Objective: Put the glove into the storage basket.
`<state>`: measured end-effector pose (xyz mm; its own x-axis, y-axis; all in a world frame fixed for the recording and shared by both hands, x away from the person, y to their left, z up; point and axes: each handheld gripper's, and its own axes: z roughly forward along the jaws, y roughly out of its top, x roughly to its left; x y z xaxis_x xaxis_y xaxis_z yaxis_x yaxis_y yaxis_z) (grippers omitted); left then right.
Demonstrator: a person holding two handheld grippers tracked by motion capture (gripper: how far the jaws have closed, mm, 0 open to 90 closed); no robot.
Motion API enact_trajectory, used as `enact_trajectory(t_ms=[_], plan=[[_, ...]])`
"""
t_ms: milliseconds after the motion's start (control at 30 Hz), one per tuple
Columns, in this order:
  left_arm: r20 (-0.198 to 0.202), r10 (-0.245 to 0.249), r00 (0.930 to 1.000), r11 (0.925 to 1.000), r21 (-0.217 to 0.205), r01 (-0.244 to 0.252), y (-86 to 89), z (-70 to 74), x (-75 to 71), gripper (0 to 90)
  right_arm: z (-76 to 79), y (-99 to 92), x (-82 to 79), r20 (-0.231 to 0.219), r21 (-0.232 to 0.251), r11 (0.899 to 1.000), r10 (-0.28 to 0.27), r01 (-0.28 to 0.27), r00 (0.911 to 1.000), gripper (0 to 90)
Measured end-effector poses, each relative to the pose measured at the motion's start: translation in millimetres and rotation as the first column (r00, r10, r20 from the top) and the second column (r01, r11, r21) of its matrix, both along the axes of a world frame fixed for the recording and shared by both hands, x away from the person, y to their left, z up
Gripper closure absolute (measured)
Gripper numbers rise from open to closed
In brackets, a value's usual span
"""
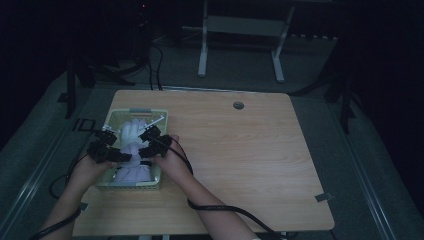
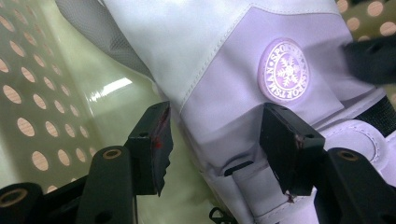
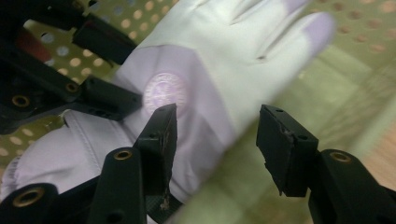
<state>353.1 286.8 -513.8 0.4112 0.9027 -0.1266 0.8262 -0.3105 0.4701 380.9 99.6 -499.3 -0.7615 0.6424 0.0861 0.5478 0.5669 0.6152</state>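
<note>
A white and pale lilac winter glove with a round snowflake badge lies in a yellow-green perforated basket at the table's left. My left gripper is over the glove's left side. Its jaws stand apart, the cuff fabric lies between them and the pads are off it. My right gripper is at the glove's right side, open, with the glove's edge between and below its jaws. The left gripper also appears across the glove in the right gripper view.
The basket's holed wall rises close beside the left jaw. The wooden table stretches to the right, with a round cable hole near its far edge. Black cables trail from both grippers toward the front edge.
</note>
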Motion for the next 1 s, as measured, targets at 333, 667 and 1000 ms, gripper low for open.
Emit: enact_trajectory(t_ms=[333, 667, 1000], plan=[[0.151, 0.013, 0.9885, 0.9999, -0.004, -0.013, 6.2, 6.7, -13.0, 11.9, 16.7, -27.6, 4.0, 0.003, 0.116, 0.992, 0.044, -0.044, 0.999, 26.4], [0.276, 0.001, 0.9611, 0.9976, -0.067, 0.018, -1.6, 23.6, -35.7, 10.6, 18.7, -46.1, 6.0, 0.021, 0.168, 0.976, 0.136, -0.137, 0.9905, 15.6], [0.293, -0.003, 0.9561, 0.9927, -0.114, 0.038, -15.9, 24.1, -50.0, 10.6, 17.3, -55.4, 2.2, 0.041, 0.132, 0.972, 0.189, -0.192, 0.9812, 15.2]])
